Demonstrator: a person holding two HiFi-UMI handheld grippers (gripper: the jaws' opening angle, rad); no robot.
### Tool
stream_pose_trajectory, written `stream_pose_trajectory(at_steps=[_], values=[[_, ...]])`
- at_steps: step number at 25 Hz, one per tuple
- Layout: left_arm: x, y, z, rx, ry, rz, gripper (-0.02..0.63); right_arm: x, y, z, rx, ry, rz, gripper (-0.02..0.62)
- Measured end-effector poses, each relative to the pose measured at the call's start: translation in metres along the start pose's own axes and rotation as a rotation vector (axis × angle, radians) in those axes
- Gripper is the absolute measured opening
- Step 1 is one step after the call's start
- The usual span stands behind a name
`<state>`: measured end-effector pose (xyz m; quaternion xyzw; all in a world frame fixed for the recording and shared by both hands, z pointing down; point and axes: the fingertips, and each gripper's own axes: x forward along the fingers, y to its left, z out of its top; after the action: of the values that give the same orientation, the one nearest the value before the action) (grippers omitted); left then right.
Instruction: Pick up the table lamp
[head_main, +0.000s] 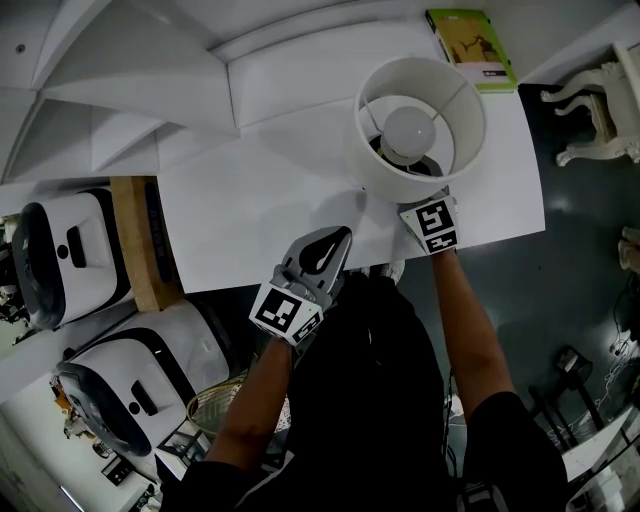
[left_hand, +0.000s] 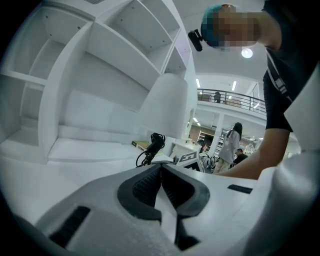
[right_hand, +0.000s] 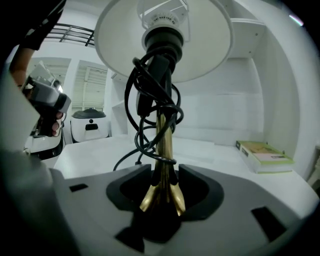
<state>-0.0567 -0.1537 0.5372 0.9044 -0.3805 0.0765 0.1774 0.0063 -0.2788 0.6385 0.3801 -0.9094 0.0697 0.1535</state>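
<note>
The table lamp (head_main: 420, 125) stands on the white table (head_main: 250, 210) at the right, its white shade and bulb seen from above. In the right gripper view its brass stem (right_hand: 164, 145), wound with black cord, rises between the jaws of my right gripper (right_hand: 162, 172). The jaws are open, with a narrow dark gap on each side of the stem. From the head view my right gripper (head_main: 428, 208) reaches under the shade. My left gripper (head_main: 335, 238) rests at the table's near edge, shut and empty, jaws meeting at the tip (left_hand: 161, 167). The left gripper view shows the lamp (left_hand: 167, 110) ahead.
A green book (head_main: 470, 48) lies at the table's far right corner. White shelving (head_main: 130, 80) rises along the back and left. A wooden block (head_main: 140, 240) and white rounded machines (head_main: 60, 250) sit left of the table; a white ornate stool (head_main: 600, 100) stands on the right.
</note>
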Motion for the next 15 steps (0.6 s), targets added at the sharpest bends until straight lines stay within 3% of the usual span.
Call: stream_pose_trajectory(at_steps=[15], values=[[0.005, -0.002, -0.002, -0.003, 0.013, -0.013, 0.018, 0.006, 0.001, 0.01, 0.006, 0.004, 0.02, 0.157]])
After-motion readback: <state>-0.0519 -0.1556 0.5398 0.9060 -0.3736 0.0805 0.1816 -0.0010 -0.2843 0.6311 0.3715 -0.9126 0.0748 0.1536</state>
